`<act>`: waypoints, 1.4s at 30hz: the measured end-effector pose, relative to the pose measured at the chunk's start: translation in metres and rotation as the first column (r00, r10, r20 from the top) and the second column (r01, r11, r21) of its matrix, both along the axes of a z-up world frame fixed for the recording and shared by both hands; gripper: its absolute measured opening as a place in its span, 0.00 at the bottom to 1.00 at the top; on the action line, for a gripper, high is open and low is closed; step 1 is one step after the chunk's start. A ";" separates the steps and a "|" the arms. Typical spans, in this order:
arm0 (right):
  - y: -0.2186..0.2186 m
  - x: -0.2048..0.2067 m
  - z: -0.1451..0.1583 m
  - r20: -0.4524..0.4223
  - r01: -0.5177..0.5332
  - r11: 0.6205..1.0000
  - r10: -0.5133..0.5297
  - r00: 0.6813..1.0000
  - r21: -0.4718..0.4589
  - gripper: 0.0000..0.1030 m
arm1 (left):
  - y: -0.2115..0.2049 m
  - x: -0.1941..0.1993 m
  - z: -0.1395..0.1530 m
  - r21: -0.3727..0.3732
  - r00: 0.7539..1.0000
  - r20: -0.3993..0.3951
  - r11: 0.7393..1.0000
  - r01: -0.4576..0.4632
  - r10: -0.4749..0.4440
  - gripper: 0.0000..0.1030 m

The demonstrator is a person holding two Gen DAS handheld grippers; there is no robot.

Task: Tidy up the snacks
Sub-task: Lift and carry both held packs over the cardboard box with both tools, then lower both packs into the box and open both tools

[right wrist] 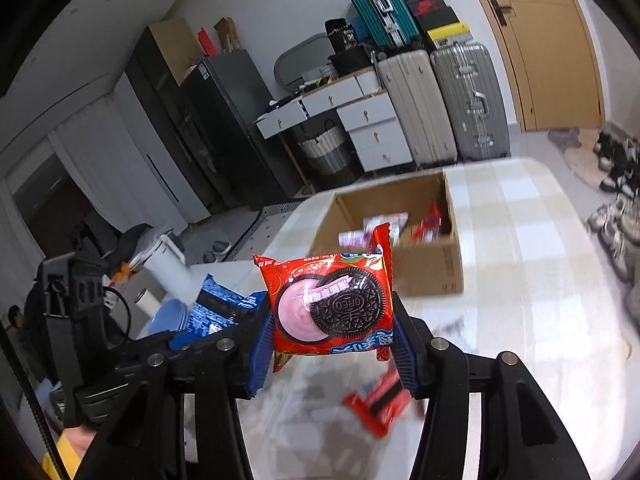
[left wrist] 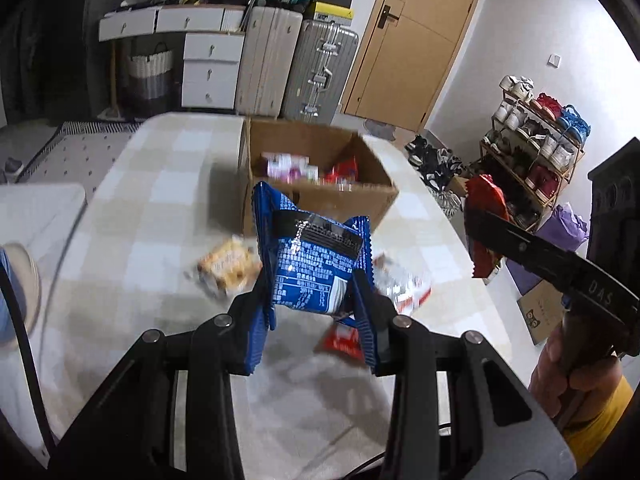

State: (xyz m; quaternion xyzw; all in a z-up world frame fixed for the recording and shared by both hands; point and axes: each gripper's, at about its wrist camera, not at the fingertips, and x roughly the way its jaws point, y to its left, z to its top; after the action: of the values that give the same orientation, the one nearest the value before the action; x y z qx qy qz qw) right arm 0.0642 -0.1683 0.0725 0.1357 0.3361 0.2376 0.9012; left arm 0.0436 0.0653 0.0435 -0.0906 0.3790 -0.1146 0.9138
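My left gripper is shut on a blue snack packet, held above the checked table. My right gripper is shut on a red Oreo packet, also lifted off the table. An open cardboard box stands beyond both, with pink and red packets inside; the same box shows in the right wrist view. From the left wrist view the right gripper sits at the right with its red packet. The blue packet appears at the left in the right wrist view.
Loose snacks lie on the table: a yellow packet, a white and red packet, a red packet and a red bar. Suitcases, white drawers and a shoe rack stand beyond the table.
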 end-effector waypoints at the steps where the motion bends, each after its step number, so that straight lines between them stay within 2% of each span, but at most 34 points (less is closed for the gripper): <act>1: 0.002 0.007 0.006 0.008 -0.001 1.000 0.001 1.000 -0.004 0.50 | 0.000 0.006 0.007 0.007 1.000 0.008 1.000 0.000 0.000 0.33; 8: 0.001 0.053 0.022 0.002 0.028 1.000 -0.028 1.000 0.008 0.50 | -0.004 0.059 0.040 0.056 0.999 0.033 0.998 0.005 -0.007 0.33; 15: 0.000 0.104 0.021 -0.014 0.043 0.999 -0.043 0.999 0.003 0.50 | -0.016 0.133 0.043 0.091 1.000 0.008 0.996 0.018 -0.019 0.33; 23: -0.002 0.157 -0.001 -0.051 0.055 0.998 -0.055 0.997 -0.014 0.50 | -0.030 0.222 0.016 0.096 0.998 -0.064 0.995 0.021 -0.015 0.33; 28: 0.001 0.185 -0.024 -0.092 0.051 0.998 -0.054 0.994 -0.035 0.50 | -0.043 0.260 -0.007 0.136 0.996 -0.088 0.990 0.036 -0.024 0.34; 35: 0.005 0.210 -0.051 -0.139 0.049 0.997 -0.057 0.989 -0.066 0.50 | -0.059 0.288 -0.041 0.172 0.990 -0.134 0.983 0.070 -0.047 0.34; 42: 0.005 0.222 -0.069 -0.171 0.049 0.996 -0.062 0.983 -0.078 0.50 | -0.072 0.306 -0.064 0.207 0.987 -0.147 0.974 0.088 -0.058 0.34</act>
State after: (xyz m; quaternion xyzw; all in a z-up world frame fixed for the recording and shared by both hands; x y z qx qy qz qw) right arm 0.2861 -0.1637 0.0033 0.1321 0.4177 0.1872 0.8792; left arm 0.3493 -0.0071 -0.0209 0.0138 0.4553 -0.1005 0.8846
